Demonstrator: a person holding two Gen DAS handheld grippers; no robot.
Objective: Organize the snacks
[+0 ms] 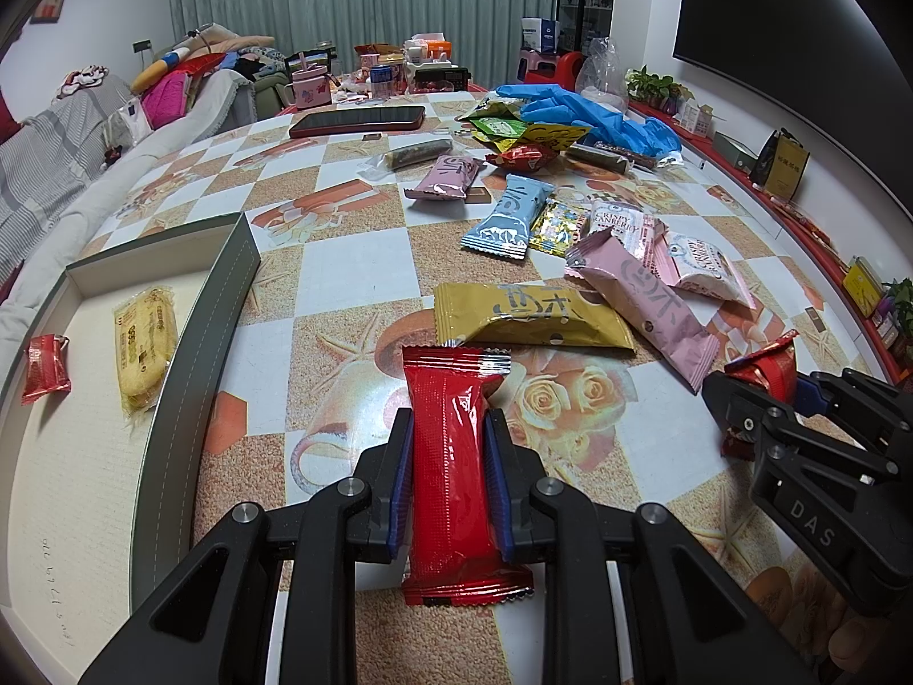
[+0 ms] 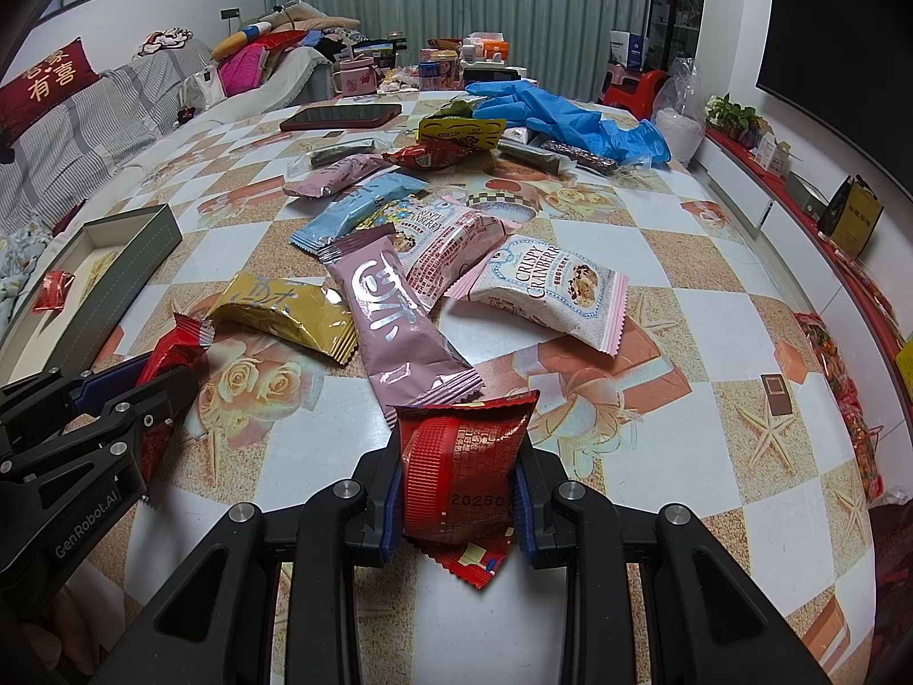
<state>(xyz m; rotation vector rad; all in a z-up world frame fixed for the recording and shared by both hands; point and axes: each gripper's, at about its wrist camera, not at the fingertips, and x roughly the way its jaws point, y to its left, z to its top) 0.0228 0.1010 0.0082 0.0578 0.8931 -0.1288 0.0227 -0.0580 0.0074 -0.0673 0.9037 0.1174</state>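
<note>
Holding one wrapped snack apiece, the two grippers hang above the near edge of the table [image 1: 354, 262], each tilted down toward the patterned cloth.

Far left: a shallow box [image 1: 228, 285] with grey walls and a pale lining lies open at the table's left side, presumably the place for sorted snacks. It already contains a small red packet [image 1: 45, 368] and a yellow biscuit pack [image 1: 140, 354], lying flat and apart.

Left of centre: the left gripper [image 1: 448, 456] is clamped on a long red bar [image 1: 456, 456], its blue pads pressing the two long edges so that the wrapper stands lengthwise between them. The foil is glossy, finely embossed, with crimped saw-tooth ends.

Right of centre: the right gripper [image 2: 459, 491] is clenched on a squat red pouch [image 2: 462, 468], which puckers at the sides and looks soft and yielding under the squeeze.

Beyond both, toward the far right: the unsorted heap, namely a mustard bar [image 1: 530, 314], a pink bar [image 1: 645, 297], a light-blue bar [image 1: 510, 217] and a white cranberry pack [image 2: 548, 285], overlapping loosely, all of thin slippery film. A blue glove [image 1: 593, 114] lies crumpled at the far end, near a phone [image 1: 359, 120].
</note>
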